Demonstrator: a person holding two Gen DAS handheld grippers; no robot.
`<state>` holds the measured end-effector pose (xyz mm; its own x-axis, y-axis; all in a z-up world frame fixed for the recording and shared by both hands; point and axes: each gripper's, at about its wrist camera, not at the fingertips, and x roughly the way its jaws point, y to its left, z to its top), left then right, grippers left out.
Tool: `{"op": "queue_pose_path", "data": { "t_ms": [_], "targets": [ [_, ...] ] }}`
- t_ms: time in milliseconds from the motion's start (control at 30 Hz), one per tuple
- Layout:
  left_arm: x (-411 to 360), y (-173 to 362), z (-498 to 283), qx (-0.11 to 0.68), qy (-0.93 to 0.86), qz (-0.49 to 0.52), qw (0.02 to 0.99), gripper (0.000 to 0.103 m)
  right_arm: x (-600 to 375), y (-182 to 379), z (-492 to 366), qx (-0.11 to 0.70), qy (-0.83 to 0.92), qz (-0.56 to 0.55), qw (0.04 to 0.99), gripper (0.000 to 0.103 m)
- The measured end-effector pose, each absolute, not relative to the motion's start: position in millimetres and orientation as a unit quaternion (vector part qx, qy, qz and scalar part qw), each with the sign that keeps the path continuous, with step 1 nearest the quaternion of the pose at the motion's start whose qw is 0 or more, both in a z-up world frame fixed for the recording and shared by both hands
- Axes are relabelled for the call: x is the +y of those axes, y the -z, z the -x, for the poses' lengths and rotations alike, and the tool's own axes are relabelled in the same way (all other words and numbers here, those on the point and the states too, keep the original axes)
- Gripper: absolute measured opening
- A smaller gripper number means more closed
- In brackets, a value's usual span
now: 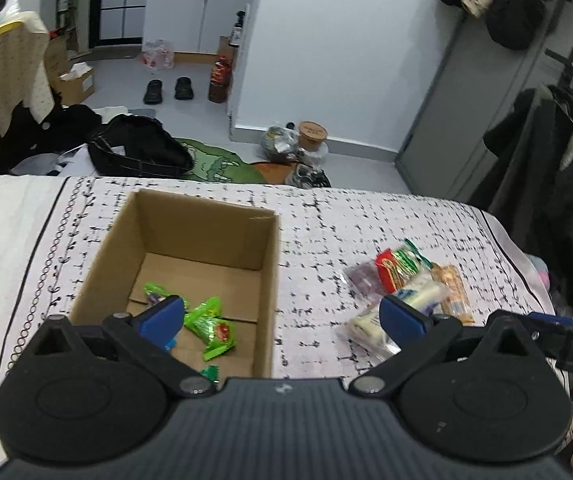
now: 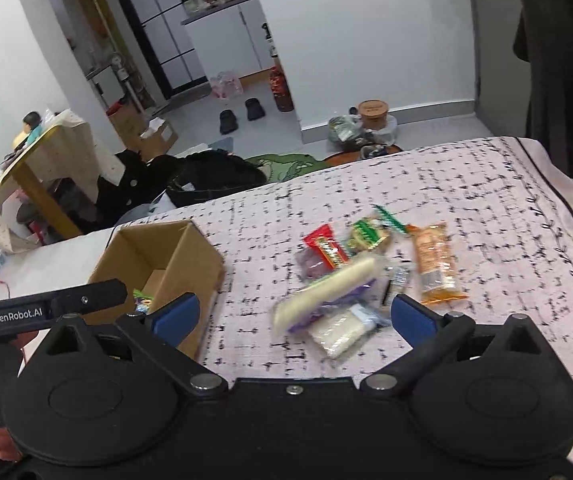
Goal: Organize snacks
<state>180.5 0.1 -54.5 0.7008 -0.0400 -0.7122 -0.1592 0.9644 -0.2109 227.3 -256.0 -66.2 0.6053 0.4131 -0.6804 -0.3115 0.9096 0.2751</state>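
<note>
An open cardboard box (image 1: 190, 216) stands on the patterned bedspread and holds a few green snack packets (image 1: 210, 326). It also shows in the right wrist view (image 2: 202, 264). To its right lies a pile of snacks (image 1: 406, 280): a long white roll (image 2: 326, 288), a red packet (image 2: 324, 246), an orange packet (image 2: 436, 266) and a clear pack of white wafers (image 2: 340, 330). My left gripper (image 1: 282, 316) is open and empty over the box's near right wall. My right gripper (image 2: 294, 314) is open and empty, just short of the pile.
The bedspread (image 2: 506, 216) ends at the far edge, with the floor beyond. On the floor are a black bag (image 1: 138, 148), slippers (image 1: 168, 90), a bottle (image 1: 219, 78) and a wooden-lidded jar (image 1: 312, 134). Dark clothes (image 1: 558, 168) hang at the right.
</note>
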Motion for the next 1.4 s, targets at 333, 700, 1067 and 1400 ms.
{"op": "queue_pose_path", "data": {
  "t_ms": [333, 700, 1067, 1400],
  "targets": [
    [-30.0, 56.0, -190.6, 0.397, 0.006, 0.116, 0.910, 0.103, -292.7, 75.5, -223.4, 0.397, -0.180, -0.074, 0.897, 0.103],
    [-66.9, 59.6, -205.4, 0.392, 0.054, 0.069, 0.916, 0.103, -327.2, 87.5, -221.8, 0.395, -0.155, -0.097, 0.900, 0.103],
    [-89.5, 80.9, -234.7, 0.415, 0.070, 0.060, 0.905, 0.102, -347.5, 103.6, -232.6, 0.396, -0.104, -0.072, 0.910, 0.103],
    [-104.1, 115.2, -264.1, 0.429, 0.085, 0.078, 0.896, 0.097, -344.8, 119.3, -252.9, 0.402, -0.125, -0.072, 0.904, 0.093]
  ]
}}
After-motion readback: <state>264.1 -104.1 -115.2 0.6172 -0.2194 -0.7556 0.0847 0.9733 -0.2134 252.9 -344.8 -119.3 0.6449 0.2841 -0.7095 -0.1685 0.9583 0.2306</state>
